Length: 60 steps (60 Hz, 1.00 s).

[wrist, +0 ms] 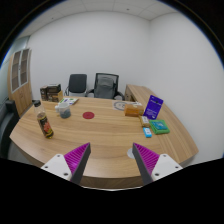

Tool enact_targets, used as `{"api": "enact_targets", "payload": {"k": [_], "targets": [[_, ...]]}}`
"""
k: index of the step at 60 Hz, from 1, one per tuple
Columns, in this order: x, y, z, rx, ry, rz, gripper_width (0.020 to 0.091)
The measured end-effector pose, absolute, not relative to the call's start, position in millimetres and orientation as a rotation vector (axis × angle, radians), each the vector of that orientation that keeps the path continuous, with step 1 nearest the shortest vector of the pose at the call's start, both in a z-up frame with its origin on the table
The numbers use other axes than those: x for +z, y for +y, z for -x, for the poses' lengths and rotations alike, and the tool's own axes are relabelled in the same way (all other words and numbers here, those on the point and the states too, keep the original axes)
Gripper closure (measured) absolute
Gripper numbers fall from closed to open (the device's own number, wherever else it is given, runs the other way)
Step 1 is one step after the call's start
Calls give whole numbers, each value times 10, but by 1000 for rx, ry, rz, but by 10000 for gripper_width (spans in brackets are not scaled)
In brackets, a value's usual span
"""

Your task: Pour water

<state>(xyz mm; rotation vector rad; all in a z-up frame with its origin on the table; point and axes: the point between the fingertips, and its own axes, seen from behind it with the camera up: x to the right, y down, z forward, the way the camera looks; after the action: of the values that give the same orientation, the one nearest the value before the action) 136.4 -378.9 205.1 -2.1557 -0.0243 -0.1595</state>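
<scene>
My gripper (110, 160) hangs above the near edge of the wooden conference table (100, 135), its two fingers spread wide apart with nothing between them. The purple pads (76, 156) face each other across the gap, over bare tabletop.

Taking the table as my landmark: on its left part, ahead of my left finger, stands a bottle (44, 122) with a dark cap and a brownish, orange-labelled body, upright on the wood. Further in, towards the middle of the table, sits a small grey cup-like thing (66, 111), and just to the right of that lies a small red disc (88, 116), flat on the surface. At the table's far side there is a pale bowl or plate (121, 105), too small for me to tell which. On the right part of the table a purple box (153, 105) stands upright, with an orange-brown packet (133, 111) beside it and a small teal item (159, 126) nearer to me.

Behind the table's far edge two black office chairs (104, 85) are pulled up side by side. To the left of the table, against the white wall, stands a wooden cabinet (19, 78).
</scene>
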Motion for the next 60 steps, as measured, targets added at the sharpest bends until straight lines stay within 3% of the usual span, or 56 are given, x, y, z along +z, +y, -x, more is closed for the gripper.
{"api": "enact_targets", "payload": {"k": [17,36,53,60], "targets": [[1644,-3719,-708,-188,-25,2208,246],[1065,-3458,1247,-83,34,2209,245],[989,-2352,2260,-18,23,2073,243],[868,-1939,2310,-40,15,2044,306]]}}
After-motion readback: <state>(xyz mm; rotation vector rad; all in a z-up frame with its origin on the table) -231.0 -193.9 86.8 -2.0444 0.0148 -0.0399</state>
